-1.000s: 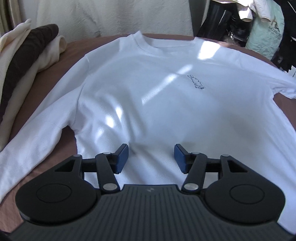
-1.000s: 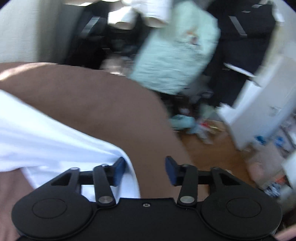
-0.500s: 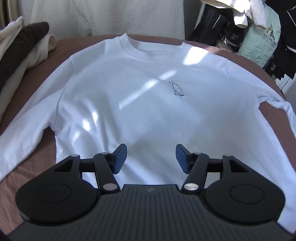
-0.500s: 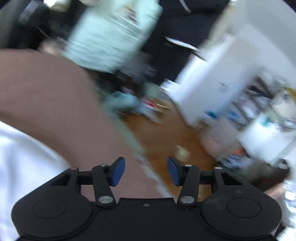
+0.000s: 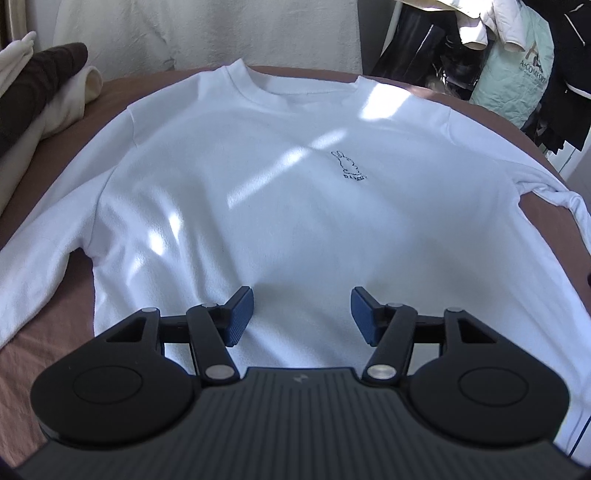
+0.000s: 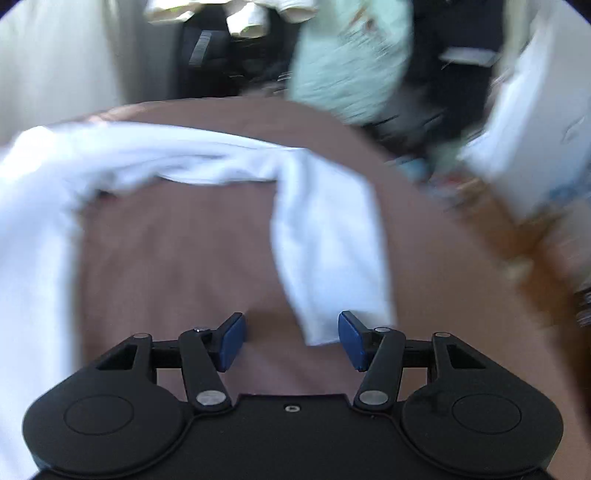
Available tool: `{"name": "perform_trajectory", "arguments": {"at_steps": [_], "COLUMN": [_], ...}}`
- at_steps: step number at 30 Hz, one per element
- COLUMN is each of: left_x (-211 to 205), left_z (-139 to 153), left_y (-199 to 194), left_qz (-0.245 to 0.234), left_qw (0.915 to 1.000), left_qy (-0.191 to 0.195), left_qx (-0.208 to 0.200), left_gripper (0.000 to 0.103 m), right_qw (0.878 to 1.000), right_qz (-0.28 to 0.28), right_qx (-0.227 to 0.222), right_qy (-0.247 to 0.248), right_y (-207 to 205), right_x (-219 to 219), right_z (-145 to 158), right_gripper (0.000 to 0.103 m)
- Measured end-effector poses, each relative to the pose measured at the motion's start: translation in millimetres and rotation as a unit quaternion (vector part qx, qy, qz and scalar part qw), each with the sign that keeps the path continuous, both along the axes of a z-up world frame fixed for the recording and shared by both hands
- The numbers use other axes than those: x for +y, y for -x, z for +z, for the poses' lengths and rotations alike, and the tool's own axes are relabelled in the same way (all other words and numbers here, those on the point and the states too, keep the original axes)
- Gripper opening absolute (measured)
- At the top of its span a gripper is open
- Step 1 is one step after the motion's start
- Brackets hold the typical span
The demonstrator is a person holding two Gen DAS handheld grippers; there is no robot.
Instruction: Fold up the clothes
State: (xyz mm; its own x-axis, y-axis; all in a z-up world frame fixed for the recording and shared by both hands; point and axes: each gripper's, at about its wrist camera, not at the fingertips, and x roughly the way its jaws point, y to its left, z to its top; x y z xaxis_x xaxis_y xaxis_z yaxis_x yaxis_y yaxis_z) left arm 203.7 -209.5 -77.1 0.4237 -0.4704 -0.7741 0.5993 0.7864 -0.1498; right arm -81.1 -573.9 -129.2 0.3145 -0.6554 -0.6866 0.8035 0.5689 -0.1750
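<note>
A white long-sleeved sweatshirt (image 5: 280, 192) with a small rabbit print (image 5: 349, 168) lies flat, front up, on the brown bed cover (image 5: 44, 332). My left gripper (image 5: 301, 315) hovers open over its lower hem, nothing between the blue pads. In the blurred right wrist view the shirt's right sleeve (image 6: 325, 236) bends back toward me. My right gripper (image 6: 291, 341) sits just above the sleeve's cuff end; its jaws are opening, the cuff tip lies by the right pad, not pinched.
Folded cream and dark brown garments (image 5: 33, 96) are stacked at the far left of the bed. Hanging clothes and a pale green bag (image 5: 517, 70) crowd the right side beyond the bed's edge. A pale curtain (image 5: 207, 33) hangs behind.
My right gripper swung from facing the room's floor and clutter back to the bed, now over the sleeve cuff, jaws wider. The left view shifted slightly, showing more of the shirt's right side.
</note>
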Motion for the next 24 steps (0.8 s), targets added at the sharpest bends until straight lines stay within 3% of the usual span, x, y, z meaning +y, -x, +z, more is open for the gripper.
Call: {"name": "perform_trajectory", "arguments": {"at_steps": [3, 5, 6, 7, 13, 16, 18, 20, 22, 24], "left_x": [1, 3, 3, 4, 17, 23, 26, 28, 31, 40], "left_z": [-2, -3, -4, -4, -2, 0, 4, 9, 15, 22], "left_y": [-1, -4, -5, -6, -16, -24, -28, -27, -26, -23], "left_qz": [0.0, 0.004, 0.005, 0.006, 0.024, 0.042, 0.052, 0.048, 0.035, 0.02], "left_qw": [1.0, 1.0, 1.0, 1.0, 0.9997, 0.9991, 0.9986, 0.9988, 0.9992, 0.9994], "left_qy": [-0.005, -0.003, -0.001, 0.0, 0.004, 0.003, -0.005, -0.009, -0.011, -0.007], "left_qx": [-0.007, -0.004, -0.002, -0.001, 0.008, 0.012, 0.009, 0.009, 0.016, 0.026], "left_gripper": [0.058, 0.058, 0.058, 0.058, 0.058, 0.058, 0.058, 0.058, 0.058, 0.06], "right_qw": [0.998, 0.986, 0.982, 0.983, 0.968, 0.969, 0.974, 0.968, 0.967, 0.973], "right_qz": [-0.031, -0.032, -0.017, 0.005, -0.079, -0.096, -0.074, -0.081, -0.103, -0.135], "right_qx": [0.018, 0.095, 0.118, 0.128, 0.172, 0.179, 0.2, 0.229, 0.222, 0.177], "right_qy": [0.056, 0.131, 0.145, 0.134, 0.165, 0.142, 0.074, 0.058, 0.077, 0.063], "right_y": [-8, -24, -26, -25, 2, 8, 6, 7, 14, 28], "right_x": [-9, -19, -24, -32, -116, -154, -169, -167, -156, -143], "right_z": [-3, -10, -12, -12, 12, 16, 7, -1, -3, 0], "right_gripper": [0.07, 0.068, 0.057, 0.004, 0.005, 0.008, 0.016, 0.049, 0.063, 0.063]}}
